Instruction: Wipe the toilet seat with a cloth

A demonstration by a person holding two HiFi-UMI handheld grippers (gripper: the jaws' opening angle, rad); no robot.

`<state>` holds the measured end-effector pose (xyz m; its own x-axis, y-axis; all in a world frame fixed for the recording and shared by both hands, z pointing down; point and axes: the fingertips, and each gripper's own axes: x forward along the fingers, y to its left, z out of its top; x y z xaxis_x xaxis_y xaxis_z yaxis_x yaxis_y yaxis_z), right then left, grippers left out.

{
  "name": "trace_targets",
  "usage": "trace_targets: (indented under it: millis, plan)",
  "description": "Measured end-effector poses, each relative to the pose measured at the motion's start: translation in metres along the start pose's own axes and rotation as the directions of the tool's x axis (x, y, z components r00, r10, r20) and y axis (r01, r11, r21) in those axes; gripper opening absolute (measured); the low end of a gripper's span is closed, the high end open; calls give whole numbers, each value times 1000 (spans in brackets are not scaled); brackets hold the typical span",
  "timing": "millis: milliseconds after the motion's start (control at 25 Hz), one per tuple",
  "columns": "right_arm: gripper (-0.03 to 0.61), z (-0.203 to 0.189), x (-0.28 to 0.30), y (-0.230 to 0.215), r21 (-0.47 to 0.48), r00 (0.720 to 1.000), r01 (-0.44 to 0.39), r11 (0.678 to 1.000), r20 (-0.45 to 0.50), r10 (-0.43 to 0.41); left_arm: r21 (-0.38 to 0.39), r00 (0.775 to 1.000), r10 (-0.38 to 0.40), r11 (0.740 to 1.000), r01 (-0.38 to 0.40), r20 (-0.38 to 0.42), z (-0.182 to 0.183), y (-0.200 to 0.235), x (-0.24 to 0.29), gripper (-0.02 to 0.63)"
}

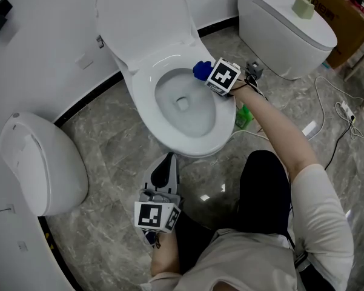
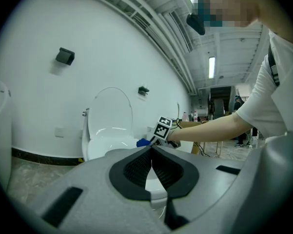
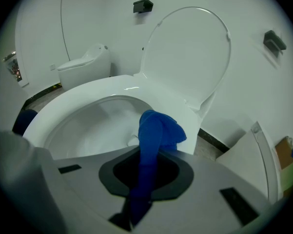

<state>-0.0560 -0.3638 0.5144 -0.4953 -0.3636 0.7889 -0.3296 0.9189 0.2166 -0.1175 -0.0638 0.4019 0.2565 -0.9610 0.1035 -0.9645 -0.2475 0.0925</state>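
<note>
Blue cloth point(image 1: 200, 70) is resting on the rear right rim of the toilet seat point(image 1: 226, 115), with the right gripper point(image 1: 208, 76) clamping it. Wiping seems to be under way, and the next move is likely calling for a sweep along the rim. The left gripper point(image 1: 164, 173) is hanging low, jaws pressed together, empty.

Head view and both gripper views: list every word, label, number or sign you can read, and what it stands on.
None can be read in any view.
Marker cube by the toilet seat: black-and-white square pattern, no letters.
Second marker cube: likewise.
Wall plate: any print too small to read.
</note>
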Motion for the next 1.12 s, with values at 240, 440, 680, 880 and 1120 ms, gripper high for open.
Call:
trace_targets:
  millis: [240, 440, 680, 880, 1120]
  plan:
    - [35, 5, 4, -4, -24, 1000, 17, 1000, -6, -17, -7, 1000, 6, 1000, -6, -11, -5, 5, 0, 8]
    - [35, 9, 9, -10, -18, 1000, 15, 1000, -17, -16, -10, 1000, 6, 1000, -6, -16, -6, 7, 3, 8]
    - [35, 15, 15, -14, -20, 1000, 13, 1000, -19, -13, -10, 1000, 0, 1000, -1, -30, -14, 6, 7, 8]
    - [35, 19, 21, -19, -7, 1000, 21, 1000, -23, -21, -11, 999, 2, 1000, -2, -41, -17, 9, 8, 8]
    - [35, 25, 27, -25, 9, 1000, 21, 1000, -17, -21, -15, 999, 10, 1000, -10, -44, -19, 11, 8, 8]
